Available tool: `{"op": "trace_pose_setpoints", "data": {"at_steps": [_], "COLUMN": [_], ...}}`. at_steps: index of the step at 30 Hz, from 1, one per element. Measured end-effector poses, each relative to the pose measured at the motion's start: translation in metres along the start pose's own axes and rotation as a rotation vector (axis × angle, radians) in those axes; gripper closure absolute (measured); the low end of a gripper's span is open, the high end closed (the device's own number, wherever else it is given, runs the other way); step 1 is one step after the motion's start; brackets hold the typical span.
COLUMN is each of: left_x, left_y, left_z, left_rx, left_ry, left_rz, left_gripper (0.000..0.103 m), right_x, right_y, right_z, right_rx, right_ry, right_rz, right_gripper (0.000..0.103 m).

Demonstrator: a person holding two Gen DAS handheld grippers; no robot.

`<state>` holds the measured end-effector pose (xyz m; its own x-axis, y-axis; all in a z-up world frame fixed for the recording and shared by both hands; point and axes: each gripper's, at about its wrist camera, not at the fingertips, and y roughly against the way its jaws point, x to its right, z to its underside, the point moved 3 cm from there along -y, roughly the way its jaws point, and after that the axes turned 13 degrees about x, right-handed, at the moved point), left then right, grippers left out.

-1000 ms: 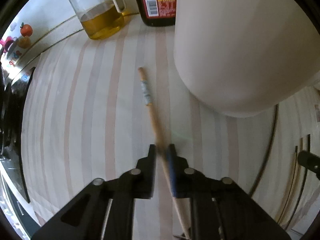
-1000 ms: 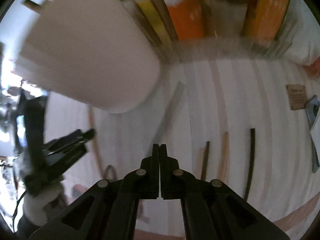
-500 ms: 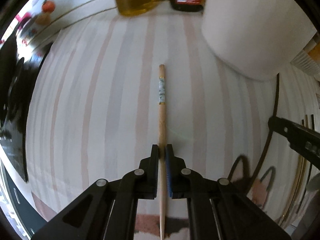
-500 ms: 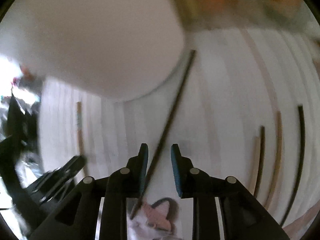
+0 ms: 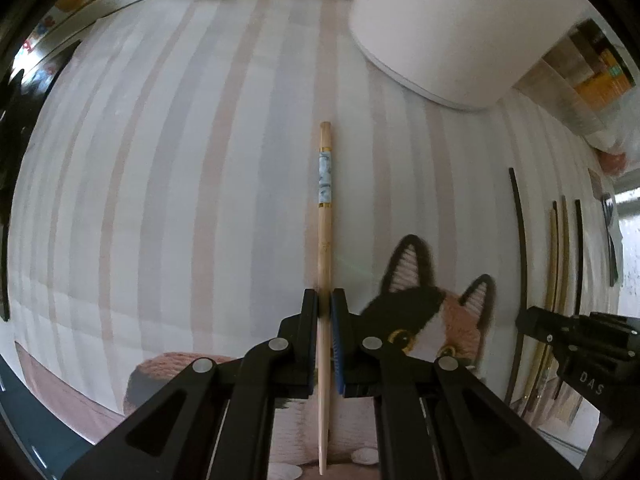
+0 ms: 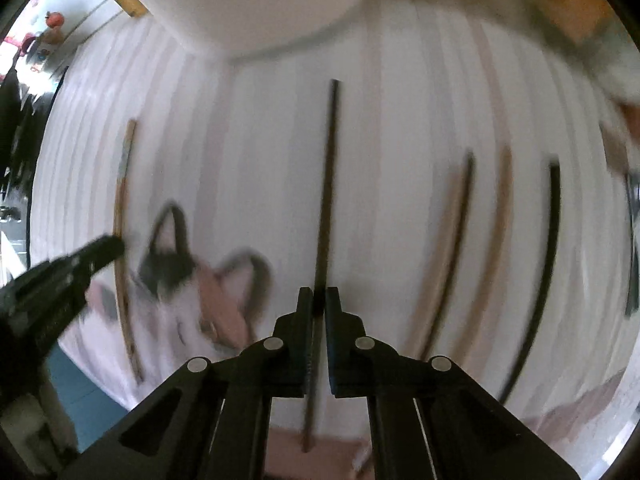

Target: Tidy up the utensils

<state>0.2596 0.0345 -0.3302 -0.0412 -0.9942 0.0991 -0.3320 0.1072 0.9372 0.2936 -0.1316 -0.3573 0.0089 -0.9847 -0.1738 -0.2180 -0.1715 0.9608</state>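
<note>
A: The left gripper has its jaws pinching the wooden chopstick near its thin end, so most of its length sticks out far ahead over the striped table.

B: That overhang could let it swivel in the jaws, or knock the white container at far right.

A: The right gripper pinches the black chopstick in much the same way.

B: The right view is blurred. Three more chopsticks lie to its right; a sweeping tip could scatter them.
</note>
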Motion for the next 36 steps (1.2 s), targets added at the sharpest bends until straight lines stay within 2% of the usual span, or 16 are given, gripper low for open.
{"op": "trace_pose_setpoints", "data": {"at_steps": [5,16,18,20,21,22,23,29,33,36], "left_x": [0.011,0.024,0.033,0.024,0.026,0.036,0.038,0.041,0.050,0.057], "left_y": [-0.004,-0.014,-0.017,-0.021,-0.021,-0.017,-0.017,-0.017,-0.018,-0.014], "left_z": [-0.007,-0.022,-0.026,-0.030,-0.033,-0.036,-0.036,-0.041,-0.043,-0.043], "left_rx": [0.001,0.011,0.014,0.014,0.013,0.012,0.013,0.017,0.037,0.038], "left_ry": [-0.054,-0.119,-0.123,-0.126,-0.125,-0.124,-0.125,-0.147,-0.164,-0.149], "left_rz": [0.002,-0.033,-0.036,-0.037,-0.037,-0.038,-0.039,-0.049,-0.063,-0.038], "left_gripper": [0.096,0.094,0.094,0.094,0.094,0.094,0.093,0.093,0.098,0.099], "right_x": [0.021,0.005,-0.005,-0.015,-0.036,-0.039,-0.042,-0.023,-0.010,-0.006], "right_y": [0.002,-0.006,-0.009,-0.010,-0.016,-0.016,-0.009,-0.009,-0.014,-0.013], "right_z": [0.004,-0.024,-0.029,-0.032,-0.028,-0.021,-0.029,-0.033,-0.035,-0.032], "right_rx": [-0.024,0.022,0.024,0.028,0.031,0.033,0.034,0.037,0.044,0.067], "right_ry": [-0.043,-0.048,-0.043,-0.040,-0.041,-0.040,-0.038,-0.034,-0.033,-0.036], "right_rz": [-0.014,0.055,0.063,0.069,0.073,0.075,0.078,0.076,0.069,0.061], "right_gripper": [0.097,0.096,0.096,0.096,0.096,0.096,0.096,0.096,0.097,0.098]}}
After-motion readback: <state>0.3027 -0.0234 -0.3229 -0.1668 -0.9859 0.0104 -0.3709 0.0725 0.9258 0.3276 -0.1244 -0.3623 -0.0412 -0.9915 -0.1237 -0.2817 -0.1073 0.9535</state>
